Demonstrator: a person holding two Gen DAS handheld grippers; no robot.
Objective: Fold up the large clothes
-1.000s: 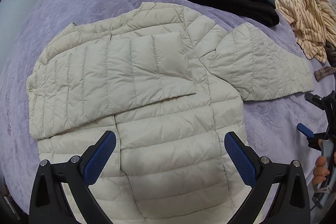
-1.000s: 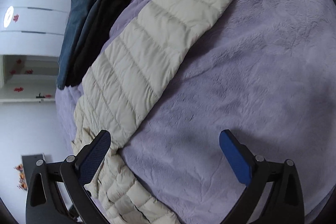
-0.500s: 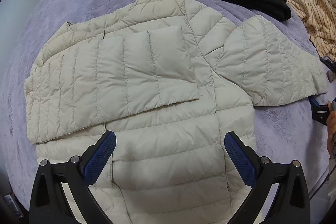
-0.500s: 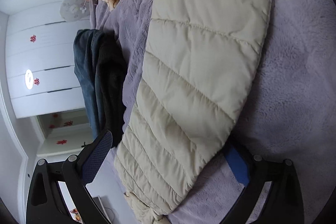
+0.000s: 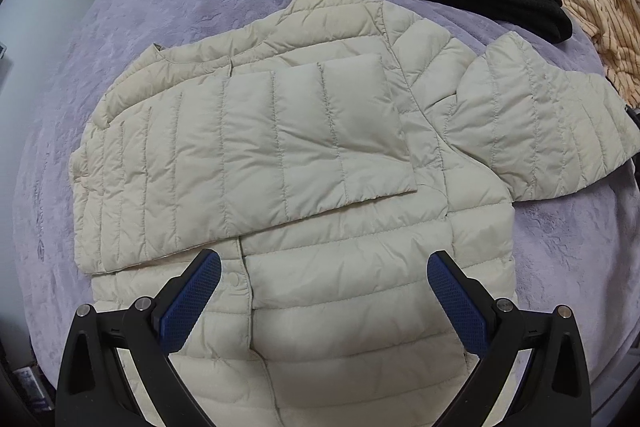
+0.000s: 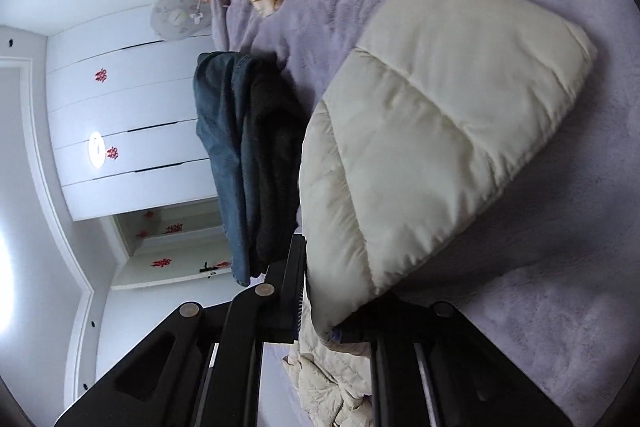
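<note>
1. Cream quilted jacket (image 5: 320,187) lies flat on the purple bedspread (image 5: 180,7), one sleeve already folded across its chest.
2. My right gripper (image 6: 320,311), wide open a second ago, is closing on the outstretched sleeve (image 6: 432,147) (cuff end), ready to fold it over.
3. My left gripper (image 5: 324,299) hovers spread above the hem.

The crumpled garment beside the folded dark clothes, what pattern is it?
The crumpled garment is tan with thin darker stripes, seen best in the left wrist view.

A cream quilted puffer jacket (image 5: 328,267) lay flat, front up, on the lilac plush bedspread (image 5: 192,7). One sleeve (image 5: 248,155) was folded across its chest; the other sleeve (image 6: 432,147) stretched sideways over the bedspread, its end pinched.
</note>
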